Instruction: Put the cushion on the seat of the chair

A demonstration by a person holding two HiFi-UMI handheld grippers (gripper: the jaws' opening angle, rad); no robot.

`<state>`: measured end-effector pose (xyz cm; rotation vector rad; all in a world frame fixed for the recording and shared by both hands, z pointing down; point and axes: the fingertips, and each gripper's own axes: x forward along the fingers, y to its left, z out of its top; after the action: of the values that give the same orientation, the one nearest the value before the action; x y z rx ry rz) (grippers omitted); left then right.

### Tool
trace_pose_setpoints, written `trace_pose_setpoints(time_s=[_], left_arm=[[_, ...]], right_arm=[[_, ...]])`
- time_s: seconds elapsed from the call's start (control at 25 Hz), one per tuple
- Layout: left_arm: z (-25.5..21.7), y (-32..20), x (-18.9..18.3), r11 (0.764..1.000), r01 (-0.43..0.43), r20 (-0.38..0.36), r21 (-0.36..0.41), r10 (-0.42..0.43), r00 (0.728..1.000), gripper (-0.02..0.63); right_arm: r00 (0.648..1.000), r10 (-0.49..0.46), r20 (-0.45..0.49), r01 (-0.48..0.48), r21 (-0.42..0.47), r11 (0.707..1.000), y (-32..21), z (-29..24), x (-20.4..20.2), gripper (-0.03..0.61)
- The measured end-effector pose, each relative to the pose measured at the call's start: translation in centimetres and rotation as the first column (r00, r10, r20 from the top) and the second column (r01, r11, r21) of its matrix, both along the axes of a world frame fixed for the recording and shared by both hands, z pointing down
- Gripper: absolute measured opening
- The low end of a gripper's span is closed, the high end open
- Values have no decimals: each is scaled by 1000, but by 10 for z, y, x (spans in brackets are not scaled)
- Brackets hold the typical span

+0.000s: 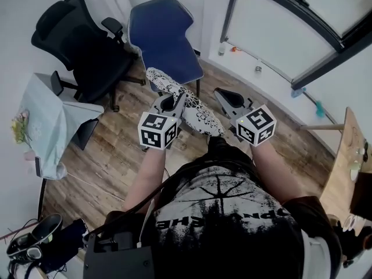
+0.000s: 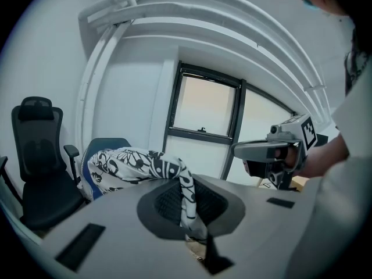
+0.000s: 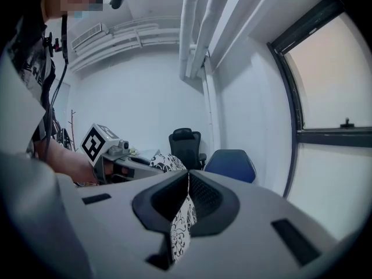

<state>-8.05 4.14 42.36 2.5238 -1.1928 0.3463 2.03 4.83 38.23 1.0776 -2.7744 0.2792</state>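
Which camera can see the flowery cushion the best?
The head view: it shows the cushion almost whole, held by the left gripper and right gripper, near the blue chair. The left gripper view shows a bunched-up part; the right gripper view only a pinched corner.

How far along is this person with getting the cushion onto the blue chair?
Done: the cushion is picked up and hangs clear of the floor.
In hand: the left gripper and the right gripper are each shut on its fabric, holding it in the air just short of the chair.
Left: the seat looks bare, so the cushion probably has to be carried over, laid down and released.
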Motion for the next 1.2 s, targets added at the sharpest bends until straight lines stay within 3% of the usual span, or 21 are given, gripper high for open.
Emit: trace_pose_setpoints(time_s=[0.4, 0.76, 1.2], left_arm=[[7, -71, 14, 998, 43, -9, -51, -43, 999, 28], [18, -157, 17, 987, 135, 16, -82, -134, 991, 27], [27, -227, 34, 979, 175, 52, -99, -171, 984, 26]], right_arm=[[997, -81, 6, 81, -41, 996, -83, 3, 1, 20], [986, -164, 26, 165, -76, 983, -181, 14, 8, 20], [974, -218, 54, 222, -101, 970, -249, 26, 26, 20]])
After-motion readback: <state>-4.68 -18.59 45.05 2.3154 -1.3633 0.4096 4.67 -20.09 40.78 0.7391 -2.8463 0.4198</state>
